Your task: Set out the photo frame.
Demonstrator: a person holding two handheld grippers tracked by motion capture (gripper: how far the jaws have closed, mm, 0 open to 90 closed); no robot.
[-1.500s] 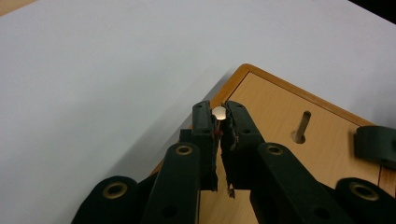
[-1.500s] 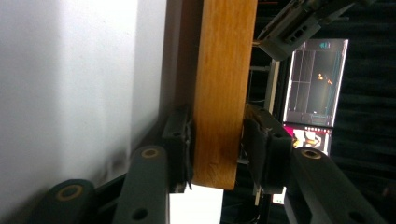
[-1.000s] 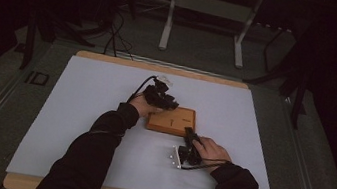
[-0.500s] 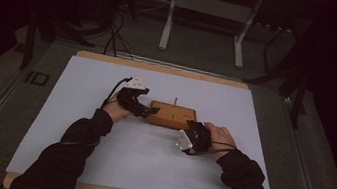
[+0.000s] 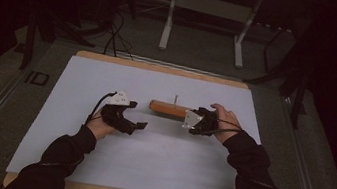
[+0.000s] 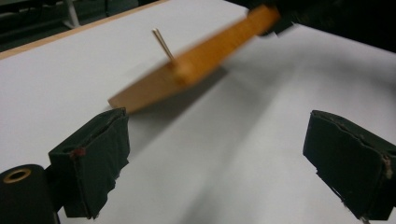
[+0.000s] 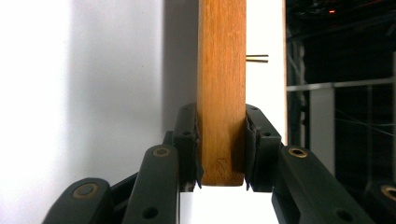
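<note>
Your right gripper (image 7: 222,149) is clamped on one end of the wooden block (image 5: 168,108), both pads pressed flat against its faces. In the left gripper view the block (image 6: 196,60) is motion-blurred, tilted clear of the white sheet (image 5: 163,149), and its far end is hidden by the dark right gripper. A thin pin (image 5: 175,98) rises from the block; its base is hard to make out. Your left gripper (image 5: 137,126) sits left of the block, apart from it, jaws spread wide and holding nothing. Left of the white sheet, the marking "ID" (image 5: 37,78) is legible.
</note>
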